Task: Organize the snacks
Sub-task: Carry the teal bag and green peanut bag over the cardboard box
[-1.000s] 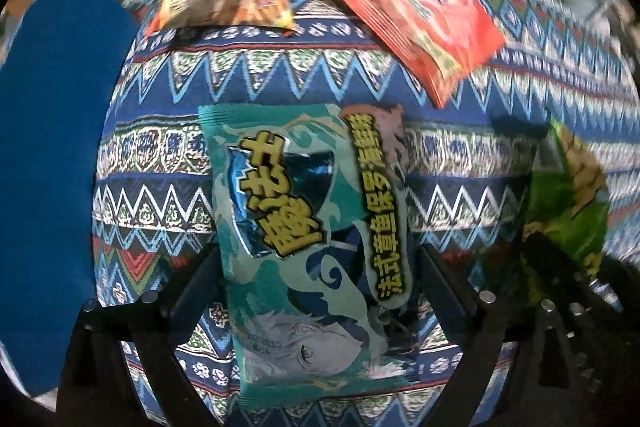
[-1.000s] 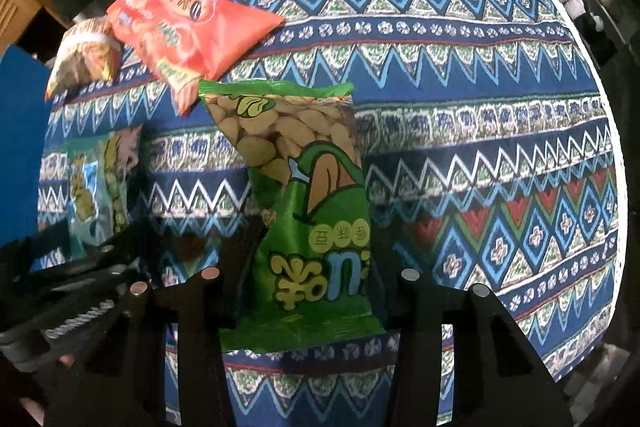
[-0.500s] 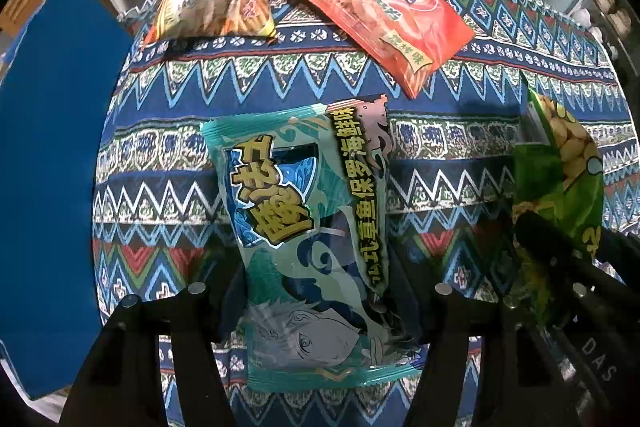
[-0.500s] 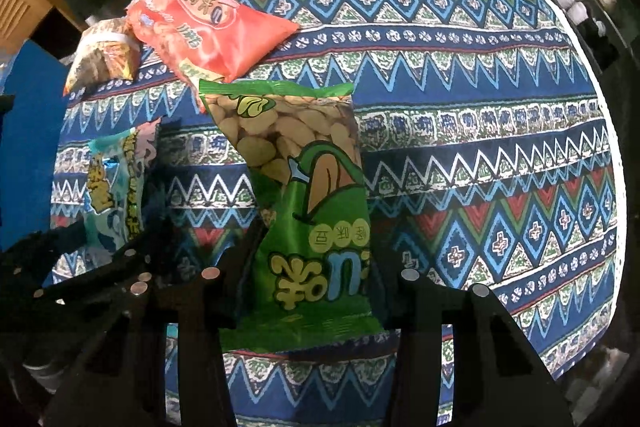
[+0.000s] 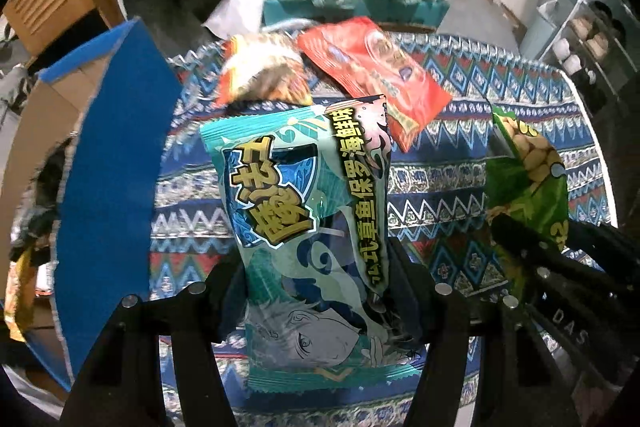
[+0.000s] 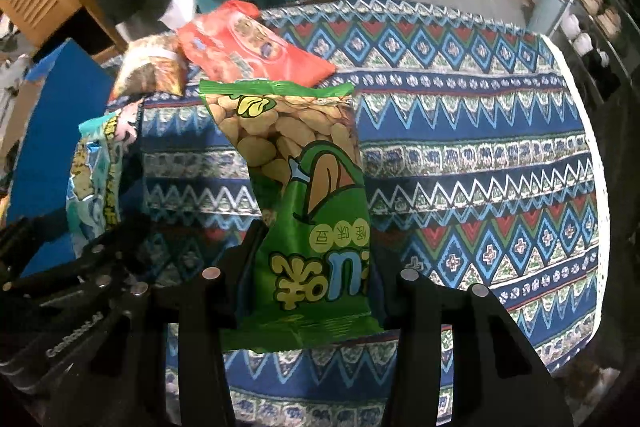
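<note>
Teal foil snack bag (image 5: 312, 227) hangs pinched in the left gripper (image 5: 320, 291) above the patterned blue tablecloth (image 6: 460, 155); the right gripper (image 6: 308, 291) clamps a green peanut packet (image 6: 308, 211) just beside.

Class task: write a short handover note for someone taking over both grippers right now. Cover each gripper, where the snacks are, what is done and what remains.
Left gripper: shut on the teal bag, lifted off the tablecloth; its jaws closed within the last second.
Right gripper: shut on the green bag, also lifted.
Red bag and orange bag: lying at the far edge of the table.
Blue box: at the left of the table.
Done: two bags picked up.
Left: place both, probably in the box, then fetch the other two.
</note>
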